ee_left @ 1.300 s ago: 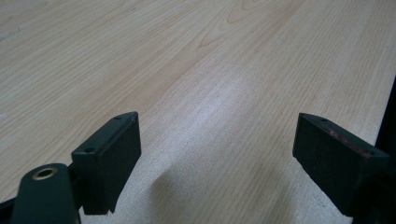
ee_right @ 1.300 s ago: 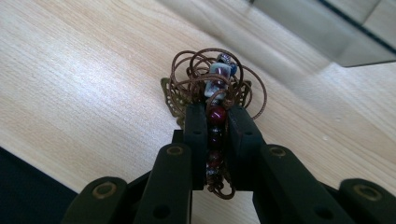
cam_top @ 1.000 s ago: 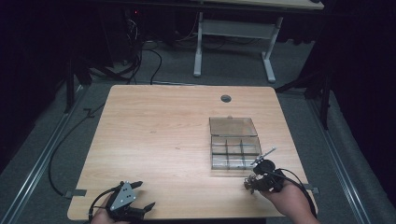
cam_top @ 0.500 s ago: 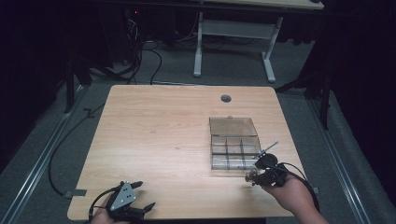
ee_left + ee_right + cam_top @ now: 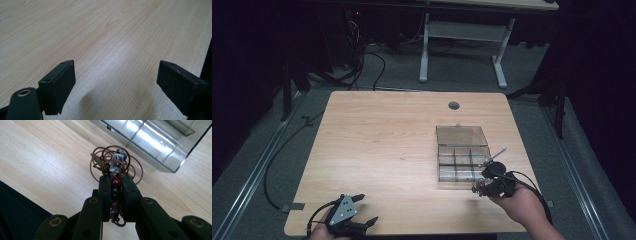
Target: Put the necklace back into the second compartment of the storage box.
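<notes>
The fingers [image 5: 104, 195] of the right gripper [image 5: 116, 192] are clenched on a beaded bracelet of brown cord with dark red, pale and blue beads [image 5: 115, 170]; the fingers [image 5: 58, 83] of the left gripper [image 5: 120, 85] stand released, wide apart, with nothing between them.

The light wooden worktop [image 5: 382, 145] carries all items. A round dark grommet hole [image 5: 454, 105] sits near its far edge.

A clear plastic compartment box with its lid hinged open [image 5: 462, 155] rests on the right half of the worktop. In the right gripper view, its transparent wall [image 5: 150, 140] lies just beyond the bracelet.

The left gripper [image 5: 346, 220], with a grey three-cornered plate on top, sits at the near left edge of the worktop, low over bare wood and well apart from the box.

The right gripper [image 5: 482, 187] is held in the person's hand [image 5: 522, 205] at the near right corner of the box, just beside its front wall.

The bracelet is pinched along its bead row between the right fingers, raised clear of the worktop. Loose cord loops project past the fingertips toward the box. It is outside the box compartments.
</notes>
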Available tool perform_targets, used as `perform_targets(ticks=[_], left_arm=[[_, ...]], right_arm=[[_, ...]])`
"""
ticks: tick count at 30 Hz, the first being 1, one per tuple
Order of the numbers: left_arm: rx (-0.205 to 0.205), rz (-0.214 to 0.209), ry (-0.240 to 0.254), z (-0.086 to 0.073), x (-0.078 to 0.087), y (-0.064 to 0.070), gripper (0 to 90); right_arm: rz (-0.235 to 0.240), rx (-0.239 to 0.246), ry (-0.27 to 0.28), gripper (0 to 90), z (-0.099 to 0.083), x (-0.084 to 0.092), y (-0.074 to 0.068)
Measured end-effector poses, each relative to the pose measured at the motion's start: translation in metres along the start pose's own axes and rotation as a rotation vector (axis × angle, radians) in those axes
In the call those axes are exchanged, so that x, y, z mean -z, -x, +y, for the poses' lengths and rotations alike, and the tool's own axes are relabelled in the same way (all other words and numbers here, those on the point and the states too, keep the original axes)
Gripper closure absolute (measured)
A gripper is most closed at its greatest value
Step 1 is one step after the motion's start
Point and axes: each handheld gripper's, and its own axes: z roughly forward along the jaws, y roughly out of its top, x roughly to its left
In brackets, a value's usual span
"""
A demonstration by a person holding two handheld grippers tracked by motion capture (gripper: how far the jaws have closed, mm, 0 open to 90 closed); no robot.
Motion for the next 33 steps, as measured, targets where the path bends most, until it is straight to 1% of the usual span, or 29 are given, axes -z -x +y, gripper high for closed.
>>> perform_targets(ticks=[1, 2, 8, 9, 15, 18, 23, 27, 28, 32, 33], left_arm=[[-0.001, 0.0, -0.002, 0.0, 0.0, 0.0, 15.7], [-0.001, 0.0, -0.002, 0.0, 0.0, 0.0, 15.7], [0.002, -0.003, 0.001, 0.0, 0.001, -0.001, 15.7], [0.001, -0.003, 0.002, 0.0, 0.001, -0.001, 15.7], [-0.001, -0.002, 0.001, 0.0, 0.0, 0.0, 15.8], [-0.002, -0.002, 0.0, 0.0, 0.0, 0.0, 15.7], [-0.001, -0.004, 0.0, 0.0, 0.0, 0.0, 15.8], [-0.001, -0.004, 0.0, 0.0, 0.0, 0.0, 15.7], [-0.001, -0.004, 0.002, 0.0, 0.0, 0.0, 15.7], [-0.002, -0.005, 0.001, 0.0, 0.0, 0.0, 15.7], [-0.003, -0.006, 0.001, 0.0, 0.0, 0.0, 15.7]], right_arm=[[-0.002, 0.008, 0.001, 80.3, 0.001, 0.001, 0.0], [-0.001, 0.001, 0.002, 80.2, 0.002, 0.002, -0.001], [0.013, 0.002, 0.015, 80.3, 0.007, 0.011, -0.001], [0.01, 0.008, 0.02, 80.2, 0.009, 0.012, -0.001], [0.006, 0.007, 0.03, 80.3, 0.019, 0.021, 0.001], [0.003, 0.018, 0.03, 80.2, 0.026, 0.021, 0.002], [0.006, 0.012, 0.031, 80.3, 0.037, 0.02, 0.002], [0.002, 0.019, 0.034, 80.3, 0.044, 0.02, 0.003], [-0.003, 0.023, 0.032, 80.3, 0.049, 0.021, 0.004], [-0.009, 0.016, 0.039, 80.3, 0.058, 0.021, 0.007], [-0.004, 0.016, 0.047, 80.2, 0.06, 0.021, 0.008]])
